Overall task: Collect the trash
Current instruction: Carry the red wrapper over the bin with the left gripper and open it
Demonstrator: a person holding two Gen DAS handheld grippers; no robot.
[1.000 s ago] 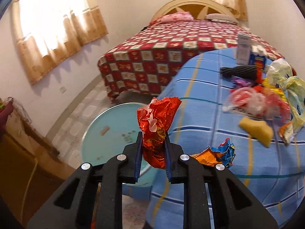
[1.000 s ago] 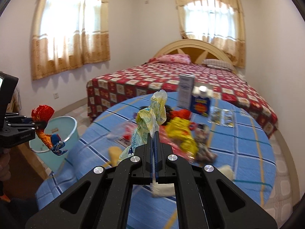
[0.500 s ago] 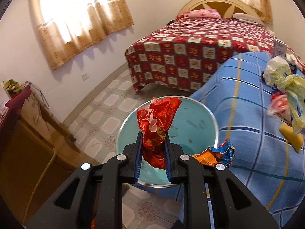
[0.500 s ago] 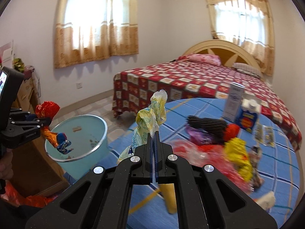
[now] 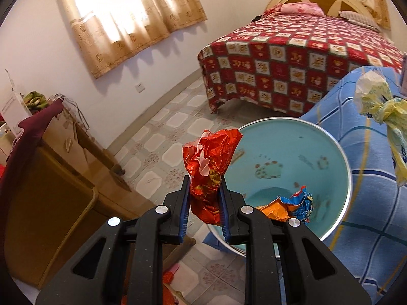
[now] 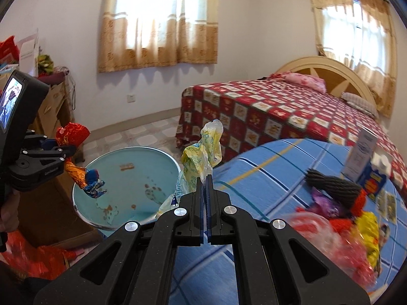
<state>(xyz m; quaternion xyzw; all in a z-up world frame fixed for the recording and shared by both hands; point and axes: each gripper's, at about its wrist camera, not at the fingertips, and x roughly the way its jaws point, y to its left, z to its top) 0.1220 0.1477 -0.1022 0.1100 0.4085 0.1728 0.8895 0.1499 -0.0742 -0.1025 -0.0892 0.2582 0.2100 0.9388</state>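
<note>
My left gripper [image 5: 204, 185] is shut on a crumpled red foil wrapper [image 5: 209, 162], with an orange and blue wrapper [image 5: 290, 207] hanging beside it, over the near rim of the light blue bin [image 5: 328, 150]. In the right wrist view the left gripper [image 6: 63, 152] holds them above the bin [image 6: 122, 157]. My right gripper [image 6: 205, 180] is shut on a yellow and white plastic bag [image 6: 201, 157], held beside the bin's right rim; the bag also shows in the left wrist view [image 5: 381, 104].
The blue checked table [image 6: 267, 178] carries more trash: a dark ribbed roll [image 6: 333, 188], red and yellow wrappers [image 6: 356, 233] and cartons [image 6: 374, 175]. A red checked bed [image 5: 292, 58] stands behind. A wooden cabinet [image 5: 51, 178] is left of the bin.
Both grippers have swung left from over the table to the bin. The bin now sits larger and closer under the left gripper's wrappers. Both grips are unchanged.
</note>
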